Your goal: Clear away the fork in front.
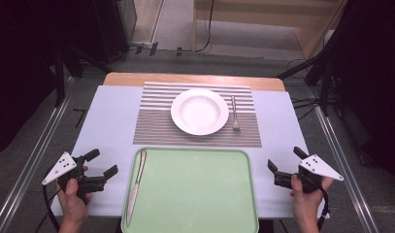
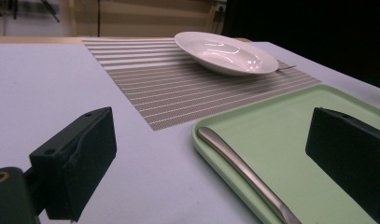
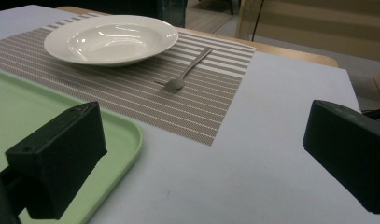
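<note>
1. We read no writing or brand on anything here.
2. The slim silver metal table knife (image 1: 137, 188) lies along the left edge of the pale green plastic tray (image 1: 195, 194) – blade toward us.
3. Our left gripper (image 1: 104, 164) gapes wide, empty, beside the knife.
4. Our right gripper (image 1: 284, 159) – also wide apart – holds nothing.

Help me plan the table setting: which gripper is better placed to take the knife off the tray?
Left. The left gripper sits beside the tray's left edge, where the knife lies, jaws open. The right gripper is across the tray, nearer the fork.
</note>
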`<state>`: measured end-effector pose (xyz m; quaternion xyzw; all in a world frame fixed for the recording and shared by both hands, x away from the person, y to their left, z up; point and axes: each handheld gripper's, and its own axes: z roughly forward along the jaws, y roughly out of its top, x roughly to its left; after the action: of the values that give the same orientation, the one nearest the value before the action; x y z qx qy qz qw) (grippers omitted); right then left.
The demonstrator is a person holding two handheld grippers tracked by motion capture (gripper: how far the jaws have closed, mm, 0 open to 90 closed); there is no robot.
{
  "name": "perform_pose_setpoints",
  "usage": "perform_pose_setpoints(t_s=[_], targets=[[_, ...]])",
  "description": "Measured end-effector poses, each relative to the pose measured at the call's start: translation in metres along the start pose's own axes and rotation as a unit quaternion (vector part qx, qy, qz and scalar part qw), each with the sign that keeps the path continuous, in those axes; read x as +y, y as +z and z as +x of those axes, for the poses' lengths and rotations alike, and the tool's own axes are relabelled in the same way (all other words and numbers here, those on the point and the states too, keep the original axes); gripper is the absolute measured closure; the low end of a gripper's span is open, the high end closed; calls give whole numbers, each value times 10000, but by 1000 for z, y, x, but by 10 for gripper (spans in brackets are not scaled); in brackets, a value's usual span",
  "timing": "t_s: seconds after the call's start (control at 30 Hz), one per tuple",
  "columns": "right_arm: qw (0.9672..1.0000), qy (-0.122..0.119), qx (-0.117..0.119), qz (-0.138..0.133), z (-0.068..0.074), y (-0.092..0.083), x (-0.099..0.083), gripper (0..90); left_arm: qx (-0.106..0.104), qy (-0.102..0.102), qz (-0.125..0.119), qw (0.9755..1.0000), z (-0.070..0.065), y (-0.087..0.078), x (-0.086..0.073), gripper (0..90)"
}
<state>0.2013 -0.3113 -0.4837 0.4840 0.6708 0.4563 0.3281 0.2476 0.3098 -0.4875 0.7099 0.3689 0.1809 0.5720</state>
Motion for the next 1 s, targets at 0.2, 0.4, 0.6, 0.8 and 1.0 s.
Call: perform_pose_setpoints(t_s=[0.2, 0.4, 0.6, 0.8, 1.0], targets=[[10000, 58, 40, 3, 2, 11, 8, 0, 33, -100, -158, 9998, 1, -2, -4, 21], [9999, 110, 57, 38, 3, 21, 17, 0, 51, -35, -161, 9999, -1, -1, -6, 21], [9999, 51, 68, 108, 8, 29, 25, 0, 47, -183, -295, 9994, 1, -3, -7, 23], [9999, 66, 31, 134, 10, 37, 32, 0, 67, -94, -212, 9997, -1, -1, -7, 23], [9997, 152, 55, 174, 8, 47, 38, 0, 62, -121, -207, 9997, -1, -1, -7, 23]])
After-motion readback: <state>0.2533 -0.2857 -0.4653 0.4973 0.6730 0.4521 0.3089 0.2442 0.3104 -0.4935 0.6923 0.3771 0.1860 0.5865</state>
